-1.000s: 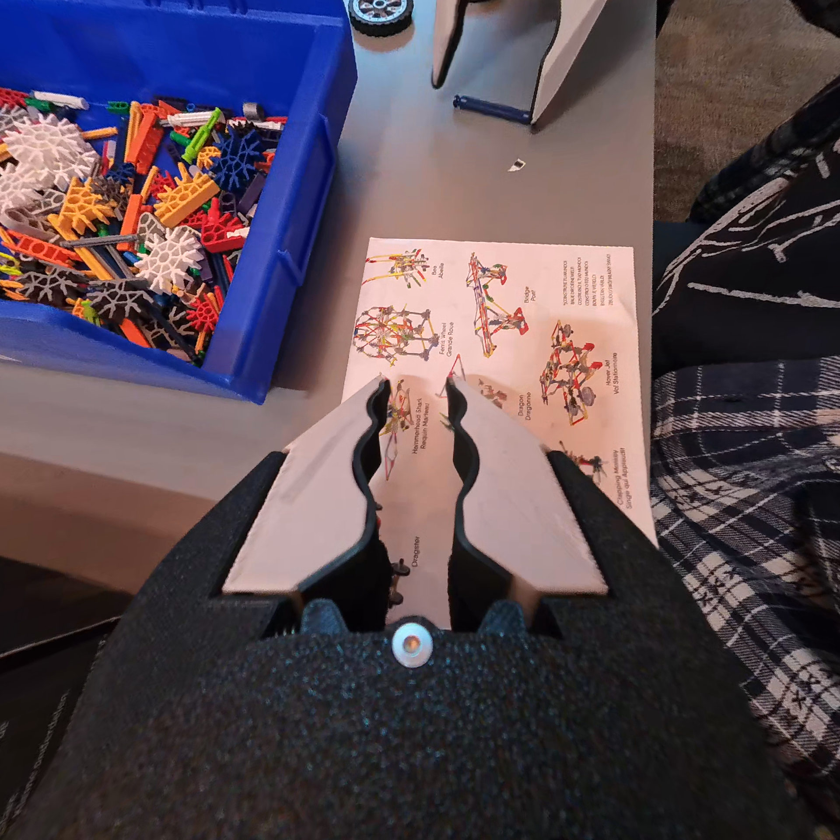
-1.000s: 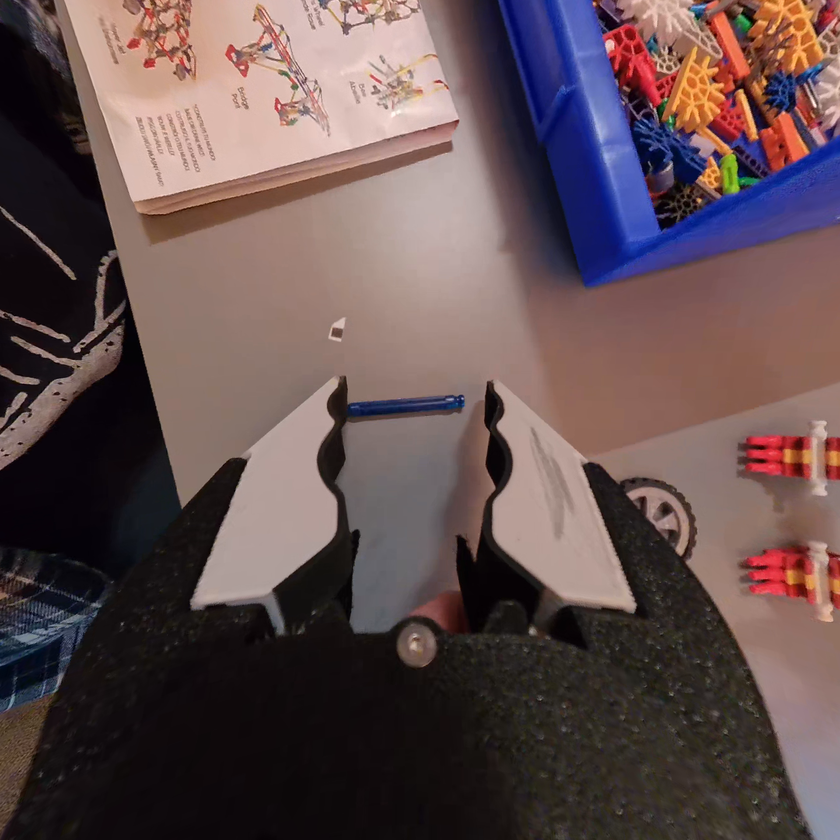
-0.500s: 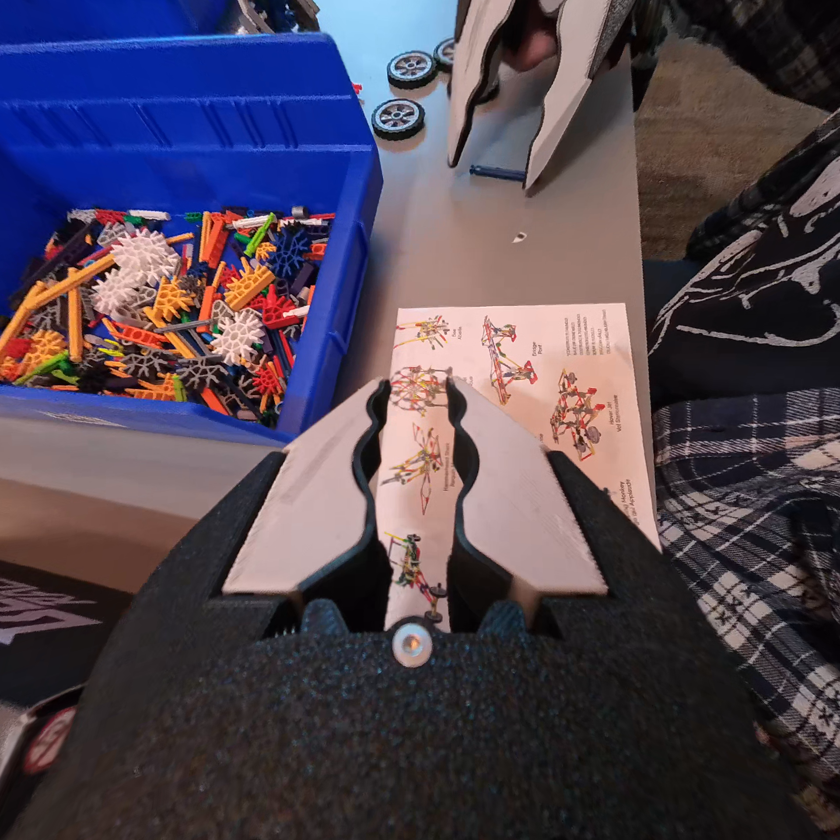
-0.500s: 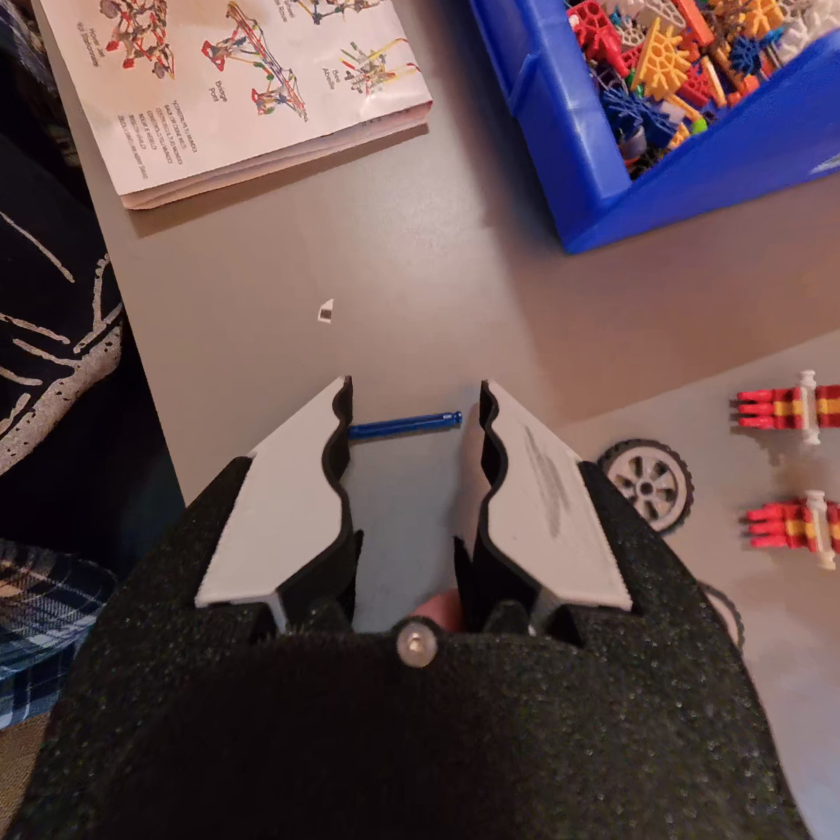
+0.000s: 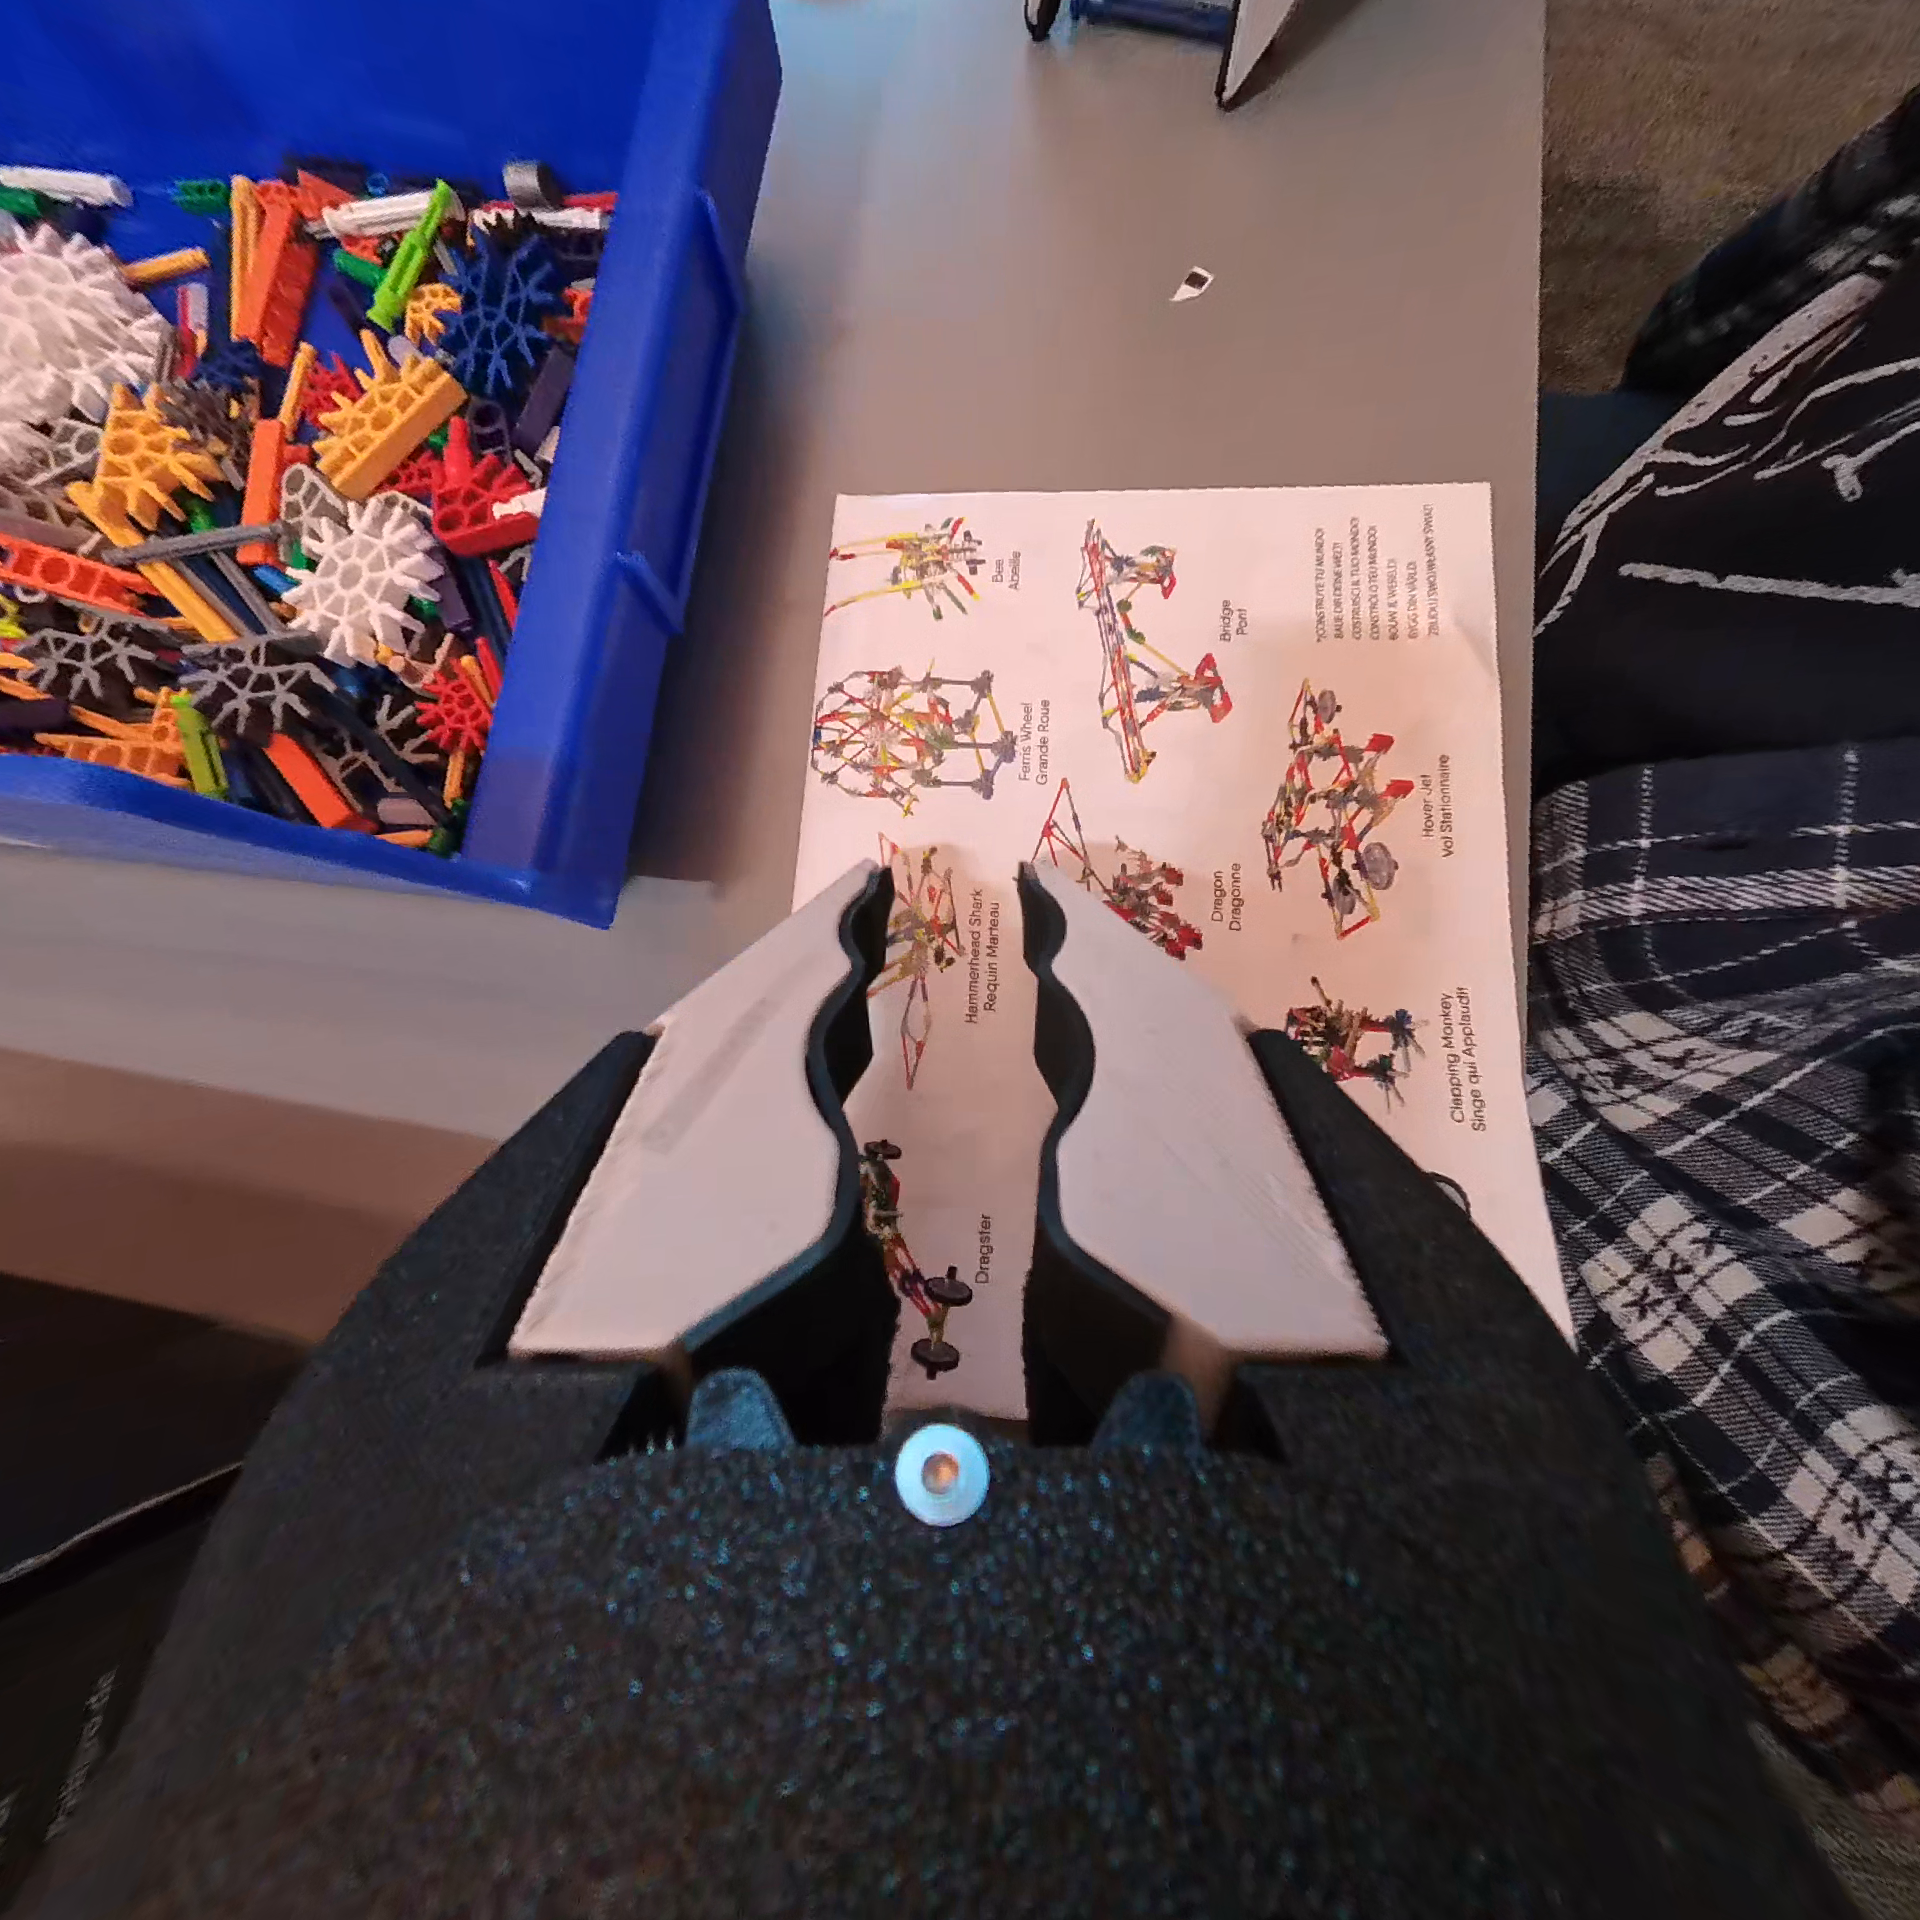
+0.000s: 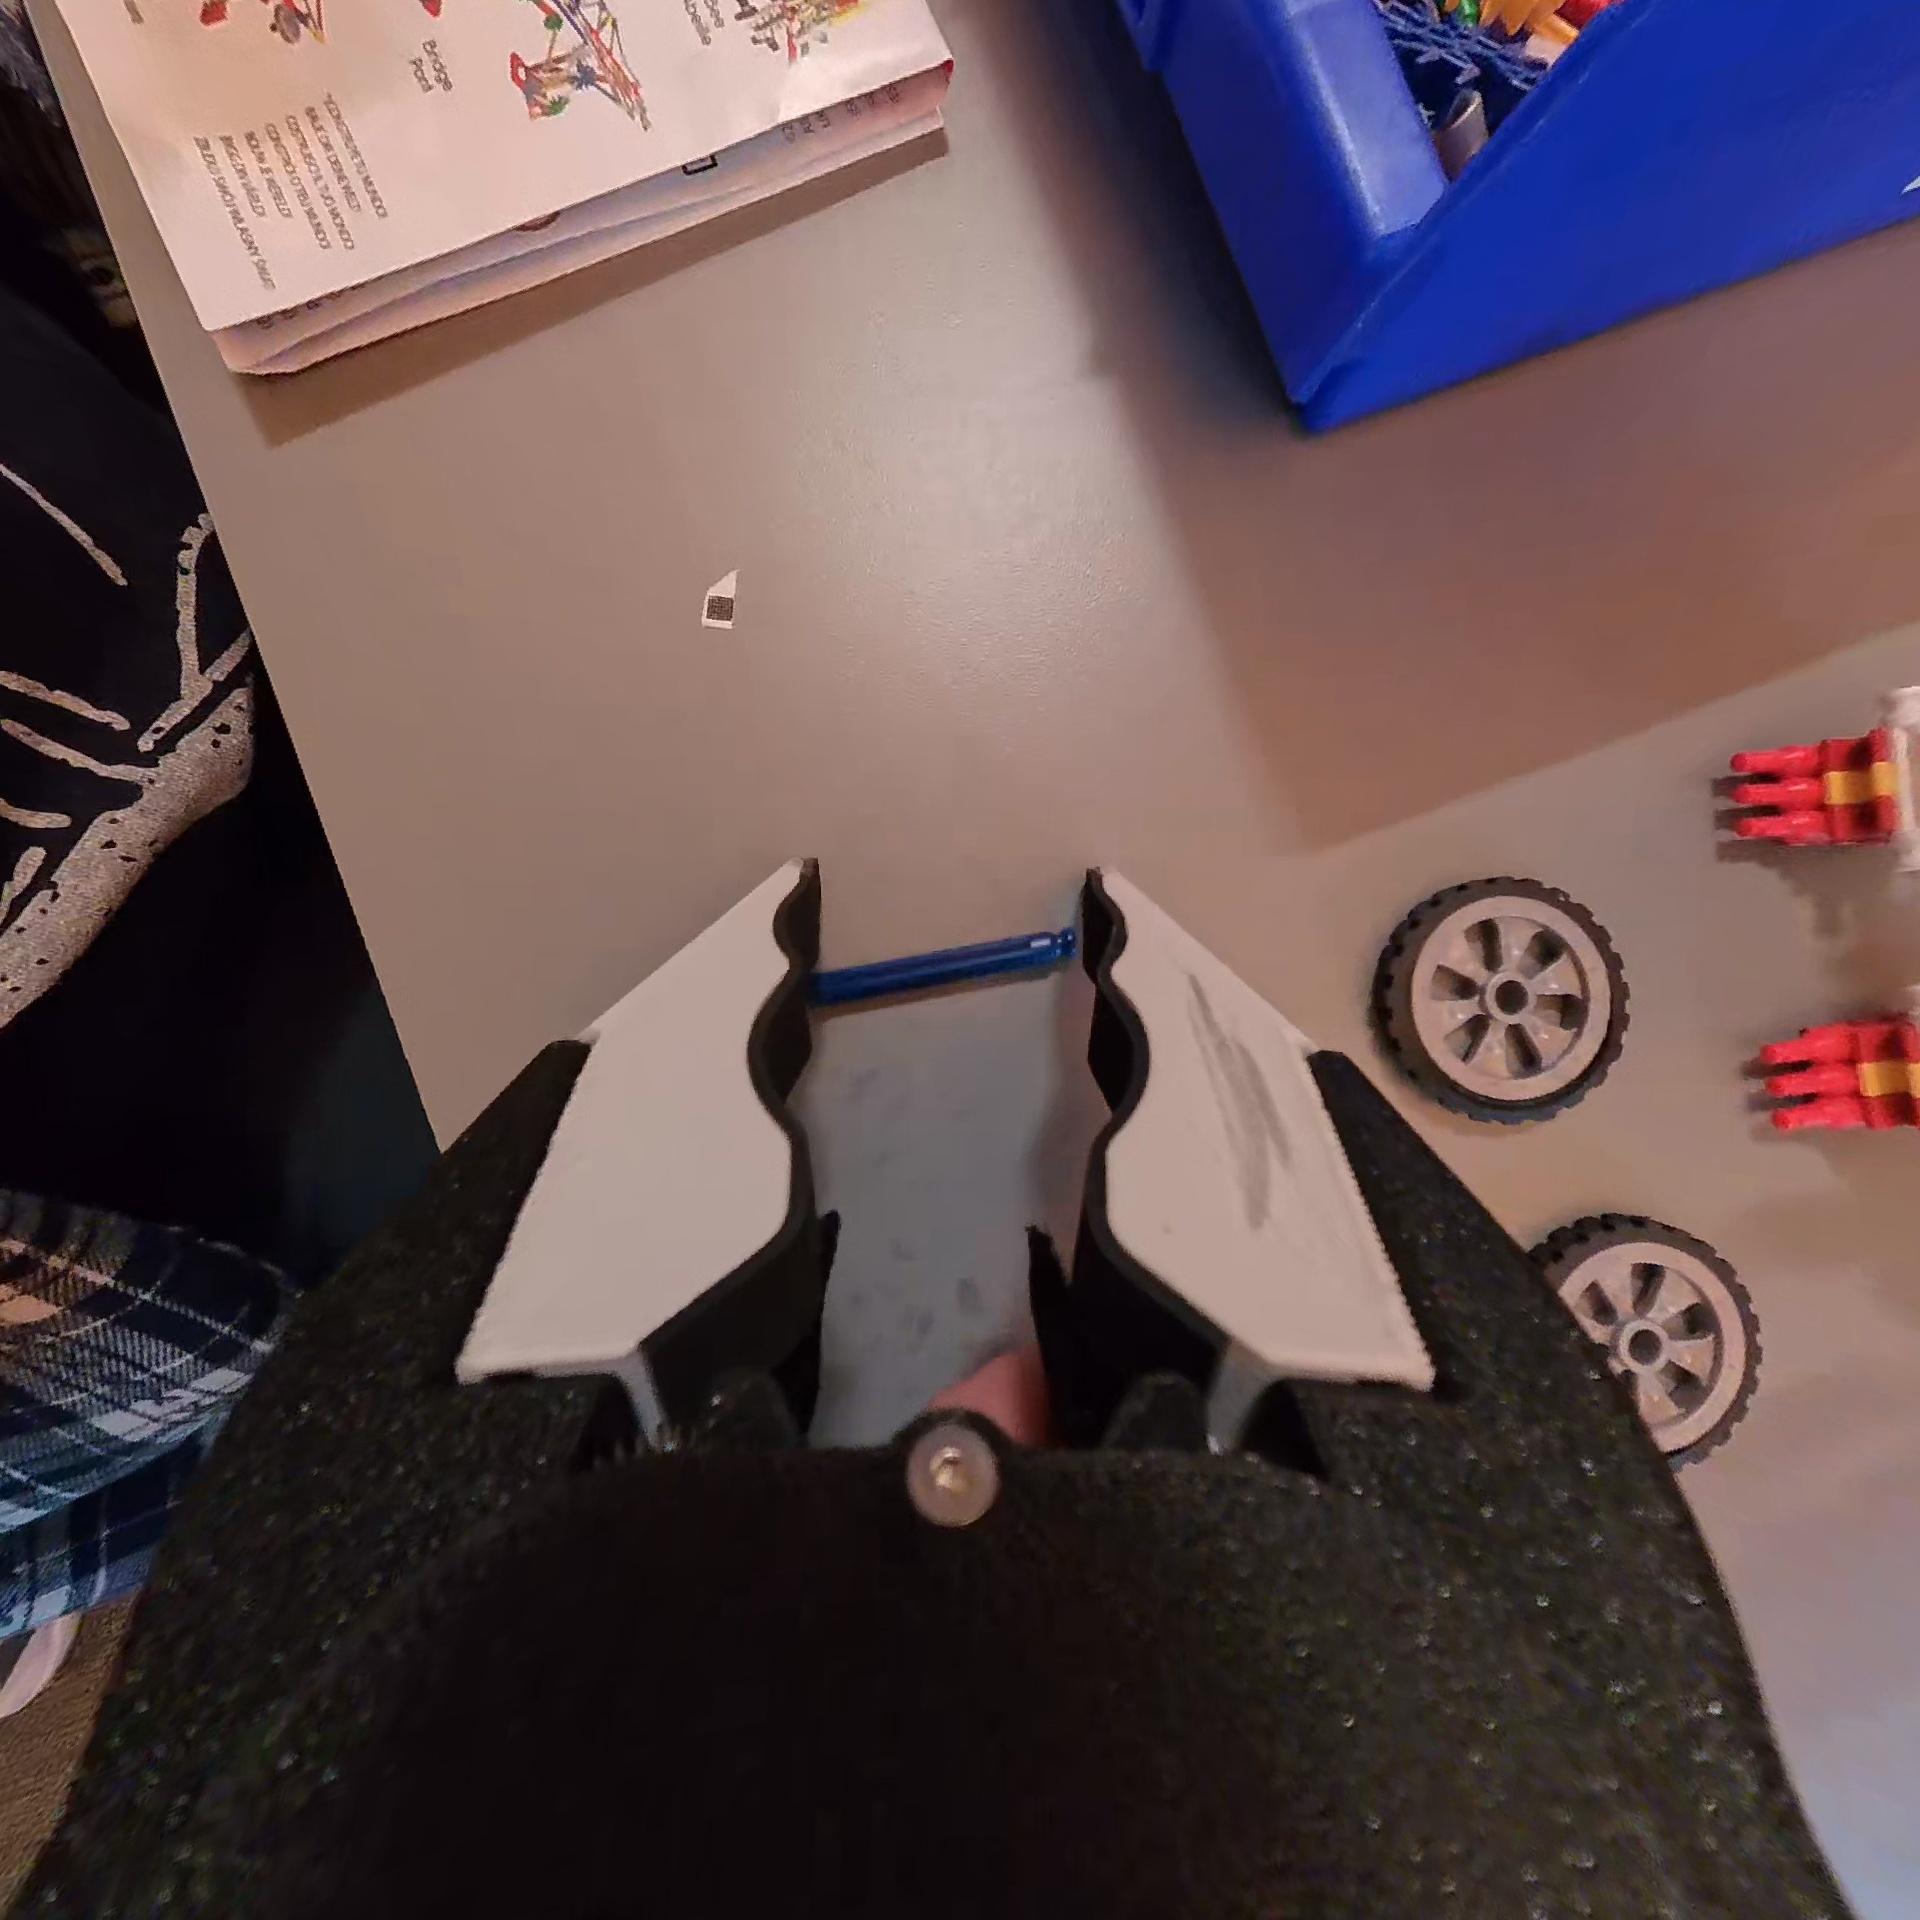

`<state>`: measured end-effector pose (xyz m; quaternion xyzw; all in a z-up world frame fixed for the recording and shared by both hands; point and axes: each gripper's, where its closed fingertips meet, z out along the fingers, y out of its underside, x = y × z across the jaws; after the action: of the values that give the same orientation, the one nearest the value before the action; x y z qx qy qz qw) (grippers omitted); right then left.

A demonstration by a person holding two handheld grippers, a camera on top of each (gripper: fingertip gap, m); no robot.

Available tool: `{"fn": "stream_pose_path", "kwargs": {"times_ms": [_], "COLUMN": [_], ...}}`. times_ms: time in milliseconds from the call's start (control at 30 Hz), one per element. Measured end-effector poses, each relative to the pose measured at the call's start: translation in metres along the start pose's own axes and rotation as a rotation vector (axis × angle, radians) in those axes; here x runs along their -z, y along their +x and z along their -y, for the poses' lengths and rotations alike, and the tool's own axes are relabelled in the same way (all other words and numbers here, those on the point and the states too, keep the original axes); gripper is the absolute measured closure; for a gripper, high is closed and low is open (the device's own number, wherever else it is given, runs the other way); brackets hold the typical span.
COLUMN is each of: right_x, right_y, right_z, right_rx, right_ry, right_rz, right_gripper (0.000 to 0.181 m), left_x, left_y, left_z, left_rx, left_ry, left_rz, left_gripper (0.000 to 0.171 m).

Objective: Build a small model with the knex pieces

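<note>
Hobby table (image 6: 935,520) — toy-parts bin (image 5: 644,520)

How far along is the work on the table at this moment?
Done: two red-and-yellow assemblies and two grey wheels lie out on the grey table. In hand: nothing gripped; the open right gripper straddles a blue rod lying flat. The open left gripper hovers over the instruction booklet. Left: the blue bin is full of loose pieces, and nothing wheeled is assembled.

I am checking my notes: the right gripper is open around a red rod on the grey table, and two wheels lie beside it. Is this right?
Only the colour is wrong. The right wrist view shows the right gripper open around a blue rod on the grey table, with two wheels beside it.
</note>
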<state>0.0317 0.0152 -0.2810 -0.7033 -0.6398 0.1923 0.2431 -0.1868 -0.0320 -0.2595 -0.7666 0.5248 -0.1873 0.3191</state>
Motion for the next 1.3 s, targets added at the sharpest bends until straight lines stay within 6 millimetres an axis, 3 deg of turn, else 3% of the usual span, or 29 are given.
{"fn": "stream_pose_path", "kwargs": {"times_ms": [233, 467, 1100, 1300], "right_x": [0.017, 0.026, 0.016, 0.016], "right_y": [0.001, 0.004, -0.003, 0.000], "right_z": [-0.002, -0.032, -0.021, -0.014], "right_rx": [-0.035, -0.117, -0.085, -0.070], "right_ry": [0.008, -0.101, -0.034, -0.015], "right_rz": [-0.036, -0.065, -0.071, -0.090], "right_gripper": [0.127, 0.129, 0.137, 0.130], "left_x": [-0.001, -0.006, -0.010, -0.003], "left_y": [0.001, 0.002, 0.002, 0.001], "left_z": [-0.003, -0.009, -0.010, 0.000], "left_rx": [0.006, 0.011, 0.006, -0.006], "left_ry": [0.008, -0.006, -0.028, 0.036], "left_rz": [-0.008, -0.026, -0.023, -0.014], "left_gripper": [0.147, 0.147, 0.148, 0.147]}}
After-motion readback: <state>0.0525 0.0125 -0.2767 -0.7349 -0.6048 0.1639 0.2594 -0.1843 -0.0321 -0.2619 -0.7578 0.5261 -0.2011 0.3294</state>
